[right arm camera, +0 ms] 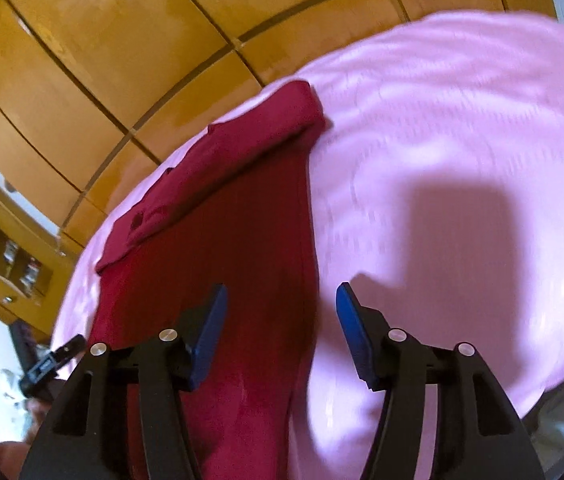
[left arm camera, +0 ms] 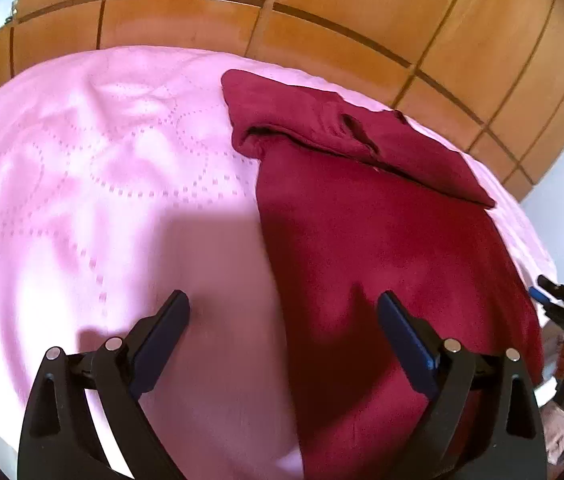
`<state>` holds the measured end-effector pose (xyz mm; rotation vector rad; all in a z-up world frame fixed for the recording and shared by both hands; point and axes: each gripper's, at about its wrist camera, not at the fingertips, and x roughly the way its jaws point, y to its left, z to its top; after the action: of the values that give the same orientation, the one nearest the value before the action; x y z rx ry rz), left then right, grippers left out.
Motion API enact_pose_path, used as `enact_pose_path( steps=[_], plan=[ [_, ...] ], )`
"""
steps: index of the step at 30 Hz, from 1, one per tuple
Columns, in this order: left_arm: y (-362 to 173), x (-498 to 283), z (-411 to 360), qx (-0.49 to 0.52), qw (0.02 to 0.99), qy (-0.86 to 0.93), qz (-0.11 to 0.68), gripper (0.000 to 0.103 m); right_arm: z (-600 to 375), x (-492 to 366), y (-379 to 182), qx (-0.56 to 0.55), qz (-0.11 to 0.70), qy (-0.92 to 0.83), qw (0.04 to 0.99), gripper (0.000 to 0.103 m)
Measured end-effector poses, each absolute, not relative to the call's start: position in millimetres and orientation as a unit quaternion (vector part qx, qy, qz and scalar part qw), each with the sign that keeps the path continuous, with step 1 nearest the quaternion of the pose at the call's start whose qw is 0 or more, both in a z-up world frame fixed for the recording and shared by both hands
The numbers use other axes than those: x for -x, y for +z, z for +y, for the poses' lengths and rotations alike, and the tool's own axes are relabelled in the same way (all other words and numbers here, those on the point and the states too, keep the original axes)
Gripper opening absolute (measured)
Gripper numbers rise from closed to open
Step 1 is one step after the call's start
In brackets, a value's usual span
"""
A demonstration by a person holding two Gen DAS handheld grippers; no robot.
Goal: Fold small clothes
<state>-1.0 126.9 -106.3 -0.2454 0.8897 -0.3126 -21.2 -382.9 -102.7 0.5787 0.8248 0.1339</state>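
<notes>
Garment: a dark red shirt lies flat on the bed with the pink cover, near the far edge of the bed, in front of the wooden wardrobe.

Fold so far: I judge that the long sides are already turned in, because the shirt is now a narrow strip with straight side edges. At its far end a thicker band, perhaps the sleeves or the collar part, lies across the strip.

Work left: I think the strip must be folded in its length, bottom end toward the far end, perhaps two times, and then pressed flat. I see no other clothes, so I cannot say if more pieces wait.

My left gripper: the jaws are spread wide and hold nothing. One pad is over the pink cover, the other over the red cloth, and the left edge of the shirt passes under the gap. I cannot tell if the tips touch the cloth.

My right gripper: the jaws are spread and empty. The right edge of the shirt runs under the gap between them.

Position of both: they stand at the near end of the strip, one at each side edge.

Containers: no basket, box or drawer for the folded clothes is visible. Only a shelf with small items stands far at the wall, and its content is too small to name.
</notes>
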Motion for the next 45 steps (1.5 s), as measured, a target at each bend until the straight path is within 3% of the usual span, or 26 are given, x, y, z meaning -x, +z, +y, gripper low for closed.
enact_pose_path(
  steps=[2,11,15,17,26,29,30,31,32,33,45],
  plan=[
    [-108,6,128,0.122,0.879,-0.166,0.430,0.093,-382,30,-110,-0.286,0.400,0.067,0.868,0.050],
    [-114,30,138,0.150,0.838,-0.256,0.457,0.073,-366,58,-126,-0.310,0.413,0.117,0.848,0.050],
    [-123,39,141,0.165,0.807,-0.301,0.481,0.065,-361,66,-134,-0.326,0.421,0.137,0.835,0.043],
    [-127,38,139,0.173,0.793,-0.312,0.493,0.064,-364,69,-138,-0.342,0.421,0.139,0.829,0.038],
    [-137,31,120,0.155,0.745,-0.364,0.536,0.064,-368,73,-145,-0.387,0.418,0.156,0.807,0.037],
    [-140,34,111,0.135,0.726,-0.384,0.554,0.063,-364,69,-145,-0.382,0.430,0.149,0.805,0.026],
    [-138,38,110,0.128,0.726,-0.387,0.553,0.052,-364,68,-144,-0.376,0.432,0.143,0.807,0.020],
    [-135,40,111,0.131,0.727,-0.387,0.552,0.033,-365,68,-142,-0.371,0.431,0.141,0.810,0.018],
    [-134,38,114,0.146,0.725,-0.383,0.553,0.024,-365,68,-141,-0.369,0.429,0.141,0.812,0.016],
    [-133,33,121,0.169,0.723,-0.376,0.555,0.004,-367,70,-138,-0.368,0.425,0.142,0.815,0.014],
    [-88,38,160,0.224,0.761,-0.389,0.469,0.005,-384,84,-121,-0.354,0.403,0.148,0.831,0.010]
  ],
)
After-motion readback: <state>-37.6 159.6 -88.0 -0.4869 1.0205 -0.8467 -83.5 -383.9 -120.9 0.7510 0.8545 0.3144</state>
